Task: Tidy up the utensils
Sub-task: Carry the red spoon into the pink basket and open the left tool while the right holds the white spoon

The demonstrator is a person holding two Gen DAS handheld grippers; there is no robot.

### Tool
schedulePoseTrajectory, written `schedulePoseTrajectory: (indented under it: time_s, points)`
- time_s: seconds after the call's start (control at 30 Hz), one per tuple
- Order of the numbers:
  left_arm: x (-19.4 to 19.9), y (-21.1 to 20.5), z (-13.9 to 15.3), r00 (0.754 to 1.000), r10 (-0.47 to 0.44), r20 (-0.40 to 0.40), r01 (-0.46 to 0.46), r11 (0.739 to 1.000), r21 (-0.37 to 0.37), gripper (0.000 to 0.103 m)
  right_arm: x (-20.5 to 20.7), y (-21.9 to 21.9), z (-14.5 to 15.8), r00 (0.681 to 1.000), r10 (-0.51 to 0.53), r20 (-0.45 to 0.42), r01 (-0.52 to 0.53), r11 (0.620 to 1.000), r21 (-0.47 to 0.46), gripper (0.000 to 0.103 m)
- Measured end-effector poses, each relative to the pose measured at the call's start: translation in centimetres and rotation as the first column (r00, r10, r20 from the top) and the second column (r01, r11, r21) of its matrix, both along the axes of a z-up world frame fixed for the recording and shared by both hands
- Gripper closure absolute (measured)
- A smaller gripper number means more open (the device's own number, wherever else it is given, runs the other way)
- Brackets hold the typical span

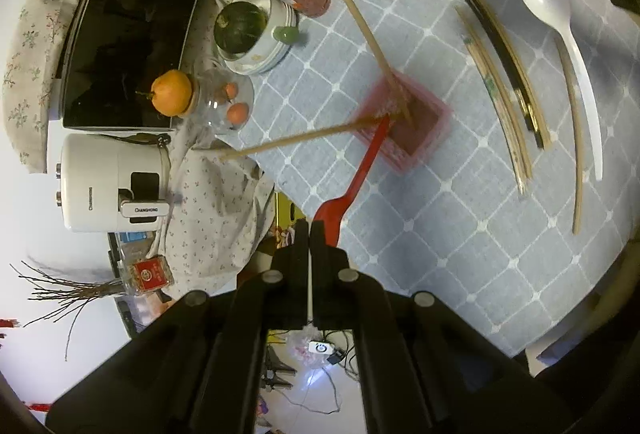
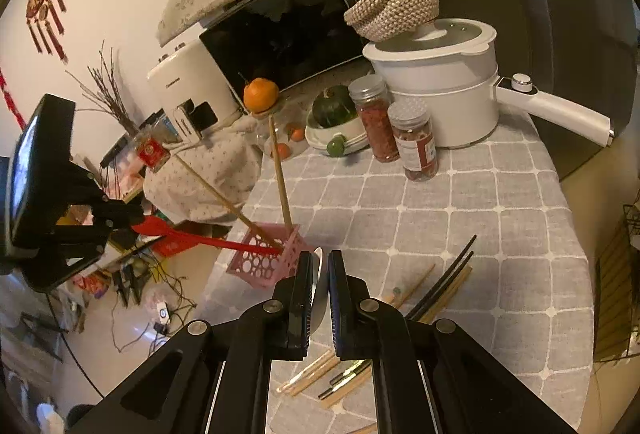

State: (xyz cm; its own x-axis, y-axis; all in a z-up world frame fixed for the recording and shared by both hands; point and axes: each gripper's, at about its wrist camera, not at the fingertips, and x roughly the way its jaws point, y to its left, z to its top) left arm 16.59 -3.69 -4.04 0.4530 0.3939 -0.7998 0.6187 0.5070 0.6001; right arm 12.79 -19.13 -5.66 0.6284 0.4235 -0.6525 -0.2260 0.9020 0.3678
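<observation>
Black fingers of the left gripper (image 1: 310, 230) pinch the flat bowl end of a glossy red plastic spoon (image 1: 362, 170), whose slim handle slants down into a square pink holder (image 1: 404, 122) with round perforations in its walls. Two thin wooden chopsticks (image 1: 352, 6) also lean out of that holder. Further right, on the grey checked tablecloth (image 1: 440, 234), loose wooden and black chopsticks (image 1: 504, 74) lie side by side. At far right, the right gripper (image 2: 319, 254) is closed on the rounded bowl of a smooth white ladle (image 1: 560, 18).
</observation>
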Motion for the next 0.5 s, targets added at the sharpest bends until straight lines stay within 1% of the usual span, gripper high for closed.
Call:
schedulePoseTrajectory:
  time_s: [0.2,0.3,0.37,0.5]
  points:
    - [1.4,-0.6,0.4,0.999,0.032,0.035,-0.029,0.995,-0.092,0.102,0.0,-0.2,0.7,0.999,-0.026,0.034,0.026,1.0,0.004,0.095]
    - [1.8,-0.5,0.6,0.997,0.056,0.045,-0.049,0.989,-0.141,0.102,0.0,-0.2,0.9,0.999,-0.031,0.045,0.031,1.0,0.001,0.095]
    - [1.8,-0.5,0.7,0.996,0.066,0.058,-0.056,0.986,-0.158,0.102,0.0,-0.1,1.1,0.998,-0.036,0.055,0.036,0.999,-0.004,0.095]
    - [2.1,-0.2,1.5,0.992,0.098,0.076,-0.08,0.973,-0.214,0.101,-0.1,-0.1,1.5,0.996,-0.048,0.075,0.049,0.999,-0.007,0.095]
